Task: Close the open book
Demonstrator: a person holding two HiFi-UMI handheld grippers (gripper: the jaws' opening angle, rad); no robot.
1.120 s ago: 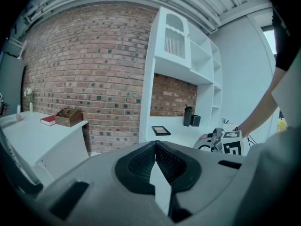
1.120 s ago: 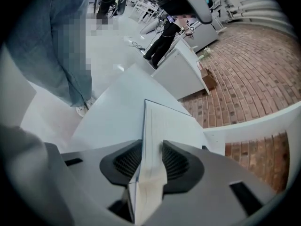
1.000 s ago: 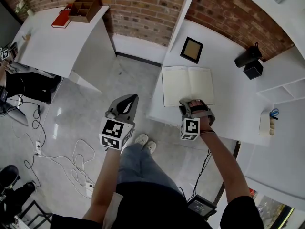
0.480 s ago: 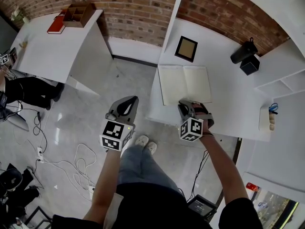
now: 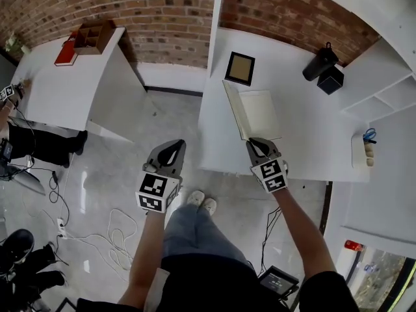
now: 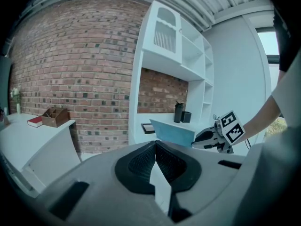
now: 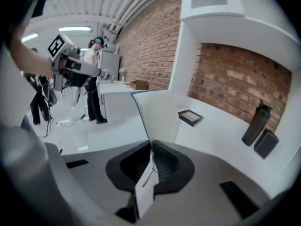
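The book (image 5: 263, 112) lies on the white desk (image 5: 305, 142) with its right half flat. Its left half, blue-edged, stands lifted (image 5: 235, 108) and shows as an upright leaf (image 7: 157, 109) in the right gripper view. My right gripper (image 5: 255, 143) is at the book's near edge, its jaws closing, with that leaf pinched between the pads (image 7: 151, 147). My left gripper (image 5: 170, 149) hangs over the floor left of the desk, shut with nothing in it (image 6: 155, 145). From there the raised book (image 6: 174, 131) and the right gripper (image 6: 211, 136) show ahead.
On the desk behind the book are a framed picture (image 5: 240, 68), a black bottle (image 5: 318, 62) and a black box (image 5: 330, 80). A holder with scissors (image 5: 367, 145) sits at the right. A second white table (image 5: 58, 90) carries a wooden organiser (image 5: 91, 36). Cables (image 5: 117, 229) lie on the floor.
The book lay fully open and flat; now its left half stands up. My right gripper rolled, rose and closed on that half. The left gripper hardly moved.
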